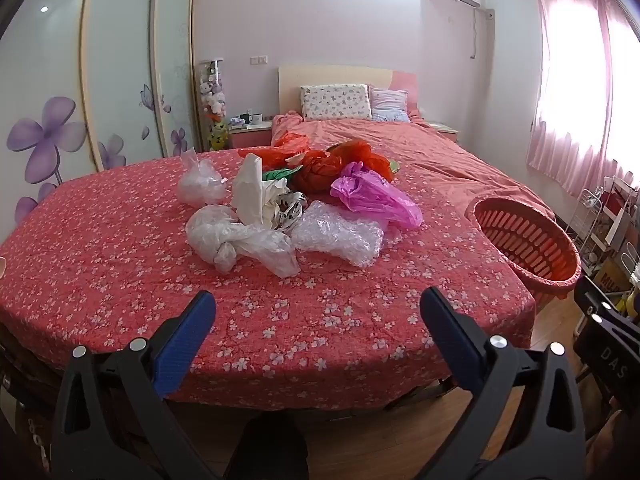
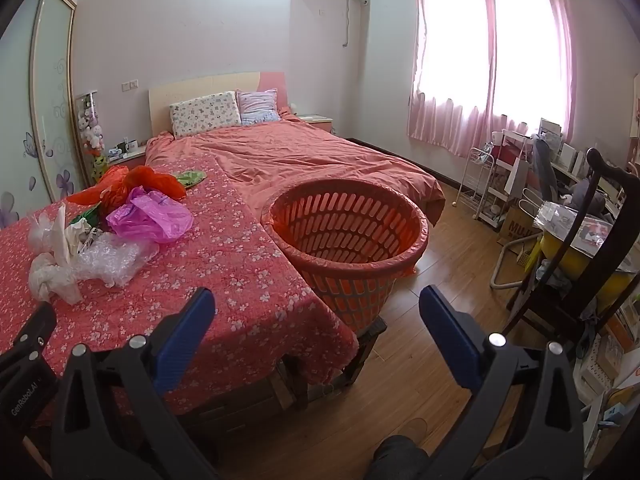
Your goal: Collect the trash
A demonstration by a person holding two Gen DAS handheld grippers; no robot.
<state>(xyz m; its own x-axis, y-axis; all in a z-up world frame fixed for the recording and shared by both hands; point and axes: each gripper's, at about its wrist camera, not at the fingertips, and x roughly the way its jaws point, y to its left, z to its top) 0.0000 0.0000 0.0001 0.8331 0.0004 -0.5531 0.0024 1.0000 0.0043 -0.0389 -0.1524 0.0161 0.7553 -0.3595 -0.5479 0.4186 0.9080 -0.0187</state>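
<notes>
Daylight pours through the pink curtains [image 2: 492,60] and blows the window out to near white — a pink haze spreads over the wall beside it. The bed [image 1: 120,256] is evenly lit, with soft shadows under the bags [image 1: 240,240]. Ceiling spots glare on the wardrobe [image 1: 60,8] doors. Both views are sharp at centre, bowed by the fisheye, with dark corners — the near fingers [image 1: 188,336] look slightly soft.

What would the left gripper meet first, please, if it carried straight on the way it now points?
Probably the knotted white plastic bag at the near edge of the trash pile; the open left gripper points across bare floral cloth toward it. Depth is uncertain.
</notes>
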